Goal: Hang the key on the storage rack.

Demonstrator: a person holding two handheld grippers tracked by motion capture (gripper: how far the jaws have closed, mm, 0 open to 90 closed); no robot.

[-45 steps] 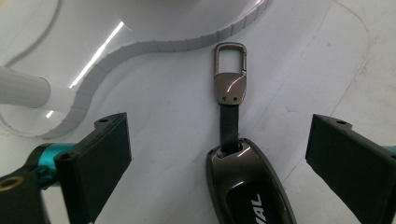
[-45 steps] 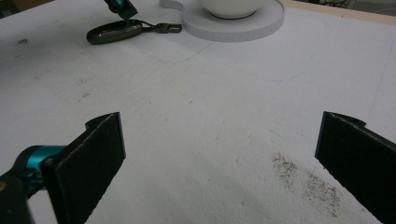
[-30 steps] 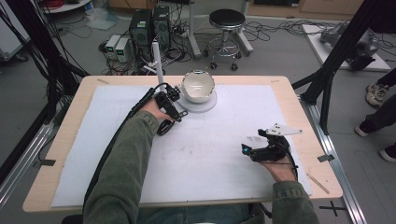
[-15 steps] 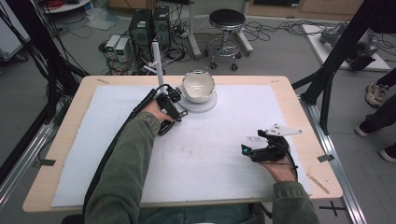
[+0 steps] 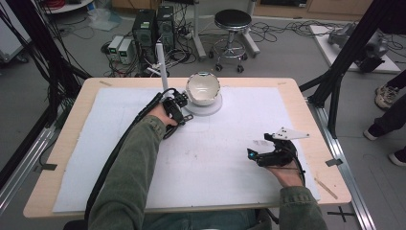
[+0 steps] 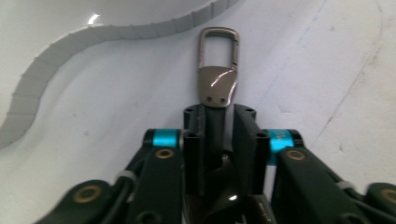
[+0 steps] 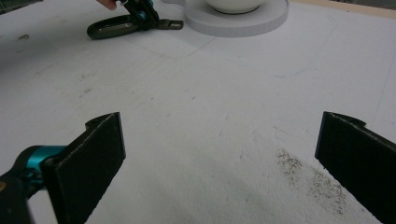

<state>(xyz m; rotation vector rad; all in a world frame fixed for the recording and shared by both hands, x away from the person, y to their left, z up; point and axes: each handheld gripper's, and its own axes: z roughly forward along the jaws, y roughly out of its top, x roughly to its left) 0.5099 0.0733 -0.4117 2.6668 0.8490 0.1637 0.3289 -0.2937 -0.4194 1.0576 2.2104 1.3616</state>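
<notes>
1. The right gripper (image 5: 253, 155) sits nearest the person, at the right side of the table (image 5: 306, 120), resting low over the white mat (image 5: 230, 158). In the right gripper view its two black jaws stand wide apart with nothing but bare, lightly speckled mat between them.
2. Farther out, toward the middle-left of the mat, the left gripper (image 5: 181, 103) is held by the person's left hand (image 5: 160, 112), whose green sleeve (image 5: 129, 167) runs back to the near edge.
3. In the left gripper view the jaws are drawn close together and pinch a dark metal clip (image 6: 217, 79), a flat keyring-style piece with a rectangular loop at its far end.
4. The clip's long axis runs in line with the jaws, its loop end pointing straight away from the gripper, toward the round white base (image 6: 70, 51). It lies flat on or just over the mat; which, I cannot tell.
5. From the right gripper view the same clip (image 7: 170, 24) reaches out sideways toward the base (image 7: 238, 21), its tip just beside the rim but apart from it.
6. Farthest out, a white bowl (image 5: 203, 88) stands on that base (image 5: 207, 108). Its inside looks pale and shiny; whether anything lies in it I cannot tell.
</notes>
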